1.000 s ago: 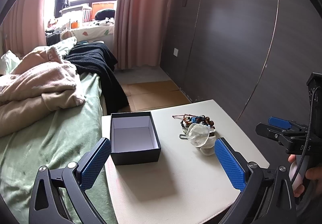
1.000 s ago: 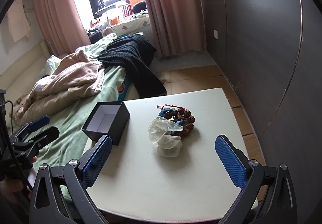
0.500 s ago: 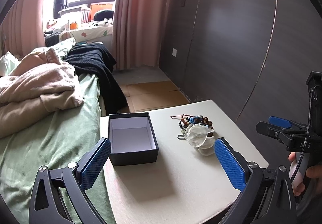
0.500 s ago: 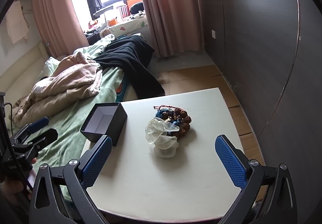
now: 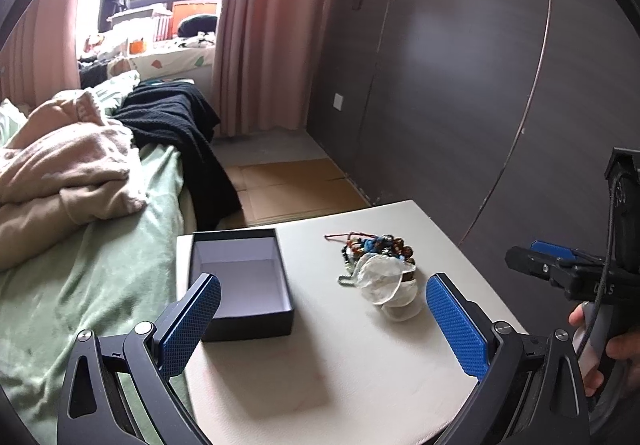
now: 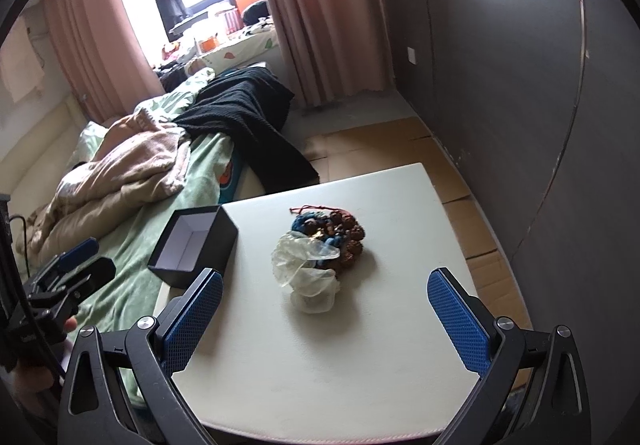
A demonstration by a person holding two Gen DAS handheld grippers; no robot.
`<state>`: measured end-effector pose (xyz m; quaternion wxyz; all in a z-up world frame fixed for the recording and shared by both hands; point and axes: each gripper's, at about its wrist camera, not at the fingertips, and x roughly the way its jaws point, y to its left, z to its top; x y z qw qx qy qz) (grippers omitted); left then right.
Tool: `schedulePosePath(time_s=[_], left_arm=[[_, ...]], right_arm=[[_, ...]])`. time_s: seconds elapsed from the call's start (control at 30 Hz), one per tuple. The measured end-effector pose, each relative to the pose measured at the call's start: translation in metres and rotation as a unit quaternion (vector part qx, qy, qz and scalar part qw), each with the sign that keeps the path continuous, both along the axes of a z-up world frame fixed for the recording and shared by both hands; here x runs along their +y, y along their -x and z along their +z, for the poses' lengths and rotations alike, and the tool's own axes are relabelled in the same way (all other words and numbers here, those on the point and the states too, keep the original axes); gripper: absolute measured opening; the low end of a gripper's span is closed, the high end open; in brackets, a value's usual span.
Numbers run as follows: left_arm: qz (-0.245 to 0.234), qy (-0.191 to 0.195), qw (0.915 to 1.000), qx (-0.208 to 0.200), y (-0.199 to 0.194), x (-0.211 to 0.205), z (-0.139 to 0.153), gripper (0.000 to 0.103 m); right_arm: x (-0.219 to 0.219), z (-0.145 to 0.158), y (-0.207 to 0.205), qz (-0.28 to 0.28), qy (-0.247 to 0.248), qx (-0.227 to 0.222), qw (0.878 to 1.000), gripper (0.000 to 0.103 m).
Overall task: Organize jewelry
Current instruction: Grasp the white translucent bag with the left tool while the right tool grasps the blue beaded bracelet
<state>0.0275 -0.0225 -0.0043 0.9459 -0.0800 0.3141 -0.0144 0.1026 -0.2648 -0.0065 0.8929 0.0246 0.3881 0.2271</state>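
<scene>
Right wrist view | jewelry pile (image 6: 334,241) is seen mid-frame on table (image 6: 360,365), straight ahead of right gripper (image 6: 324,321), spread wide, empty | box (image 6: 196,245) lies left of pile | left gripper (image 5: 320,325) likewise agape, empty | right judged nearer pile.

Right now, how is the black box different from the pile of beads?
The black box is one stiff, square-cornered thing; the pile of beads is a lumpy tangle of many strands. The black box is dark outside, white inside and holds nothing; the pile of beads is brown, blue and red, partly under clear plastic. Both sit on the white table.
</scene>
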Motion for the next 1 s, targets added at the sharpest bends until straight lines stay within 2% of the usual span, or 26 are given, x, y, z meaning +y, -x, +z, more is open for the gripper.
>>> schedulePosePath(time_s=[0.2,0.37,0.47,0.6,0.7,1.0], left_arm=[[-0.017,0.012,0.9997,0.010,-0.024,-0.009,-0.010,0.102],[-0.033,0.025,0.9987,0.031,-0.047,-0.019,-0.022,0.087],[-0.049,0.034,0.9974,0.041,-0.060,-0.027,-0.030,0.081],[-0.065,0.026,0.9960,0.055,-0.080,-0.043,-0.043,0.080],[-0.075,0.026,0.9944,0.070,-0.093,-0.054,-0.052,0.074],[-0.081,0.016,0.9913,0.103,-0.121,-0.079,-0.078,0.074]], right_arm=[[-0.017,-0.007,-0.026,-0.040,-0.035,0.039,0.998,0.103],[-0.021,-0.014,-0.047,-0.062,-0.043,0.068,0.995,0.103],[-0.023,-0.018,-0.056,-0.069,-0.056,0.080,0.993,0.103],[-0.026,-0.022,-0.068,-0.083,-0.068,0.094,0.990,0.103],[-0.027,-0.025,-0.077,-0.092,-0.078,0.104,0.987,0.103],[-0.039,-0.043,-0.092,-0.121,-0.107,0.141,0.977,0.101]])
